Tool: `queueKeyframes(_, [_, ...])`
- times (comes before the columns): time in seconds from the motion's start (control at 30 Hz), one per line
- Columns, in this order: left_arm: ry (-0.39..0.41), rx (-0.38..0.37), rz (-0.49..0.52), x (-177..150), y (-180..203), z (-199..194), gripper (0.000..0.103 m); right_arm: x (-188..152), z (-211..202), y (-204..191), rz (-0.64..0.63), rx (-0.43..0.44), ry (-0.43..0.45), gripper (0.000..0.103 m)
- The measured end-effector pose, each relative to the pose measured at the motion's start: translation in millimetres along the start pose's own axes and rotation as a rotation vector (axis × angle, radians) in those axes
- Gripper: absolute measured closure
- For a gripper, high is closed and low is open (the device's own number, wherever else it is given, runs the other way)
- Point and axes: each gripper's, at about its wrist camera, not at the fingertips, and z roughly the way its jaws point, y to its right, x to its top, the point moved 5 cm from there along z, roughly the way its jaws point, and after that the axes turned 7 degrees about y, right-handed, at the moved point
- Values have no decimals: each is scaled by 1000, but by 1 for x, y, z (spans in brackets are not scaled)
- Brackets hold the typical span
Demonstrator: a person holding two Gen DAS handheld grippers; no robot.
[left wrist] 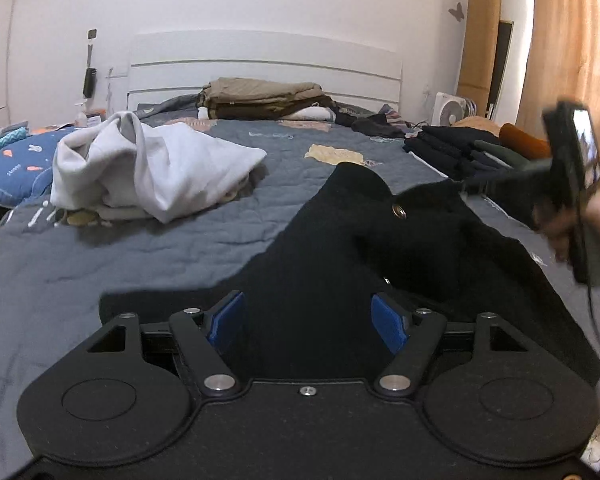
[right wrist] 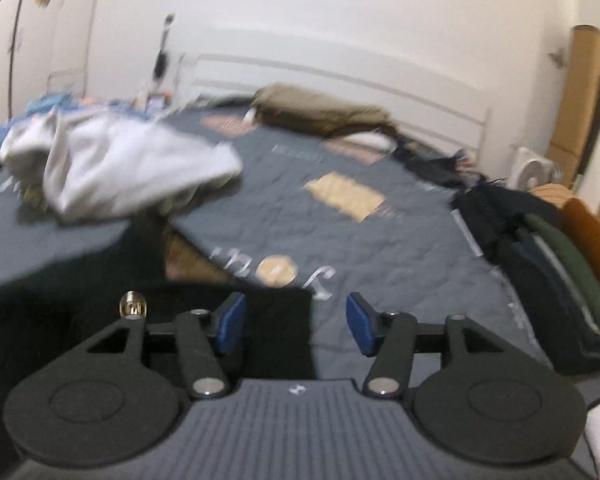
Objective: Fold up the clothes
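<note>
The black garment (left wrist: pixel 380 248) lies rumpled on the bed (left wrist: pixel 140 264), spreading ahead of the left gripper (left wrist: pixel 307 326), whose blue pads stand apart right over the near hem. The right gripper (right wrist: pixel 296 324), jaws also apart and holding nothing, sits over the garment's right edge, so both are close. The white garment (left wrist: pixel 148 168) lies heaped well off to the left; folded stacks (left wrist: pixel 472 148) line the right edge, out of the way.

Left tool (left wrist: pixel 307 322) and right tool (right wrist: pixel 296 323) both gape wide.
</note>
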Motion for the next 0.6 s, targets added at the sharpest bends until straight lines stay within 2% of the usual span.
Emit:
queueKeyframes(0.03, [5, -7, -1, -5, 2, -3, 30, 2, -8, 6, 21, -3, 15, 46])
queueKeyframes(0.13, [-7, -30, 89, -11, 11, -13, 29, 6, -30, 23, 84, -10, 62, 43])
queueKeyframes(0.17, [2, -37, 115, -14, 12, -18, 25, 8, -38, 28, 106, -13, 77, 38])
queueKeyframes(0.2, [13, -43, 132, -17, 13, -22, 23, 2, -52, 22, 138, 24, 76, 32])
queueKeyframes(0.33, [3, -37, 221, -35, 15, -30, 22, -39, -103, -10, 230, 137, 54, 28])
queueKeyframes(0.4, [-1, -21, 273, -42, 16, -32, 22, -60, -109, -25, 232, 145, 21, 26])
queueKeyframes(0.53, [-8, -42, 258, -46, 17, -35, 22, -102, -117, -56, 222, 145, -53, 24])
queueKeyframes(0.6, [-13, -21, 252, -47, 16, -33, 22, -118, -114, -66, 195, 118, -77, 24])
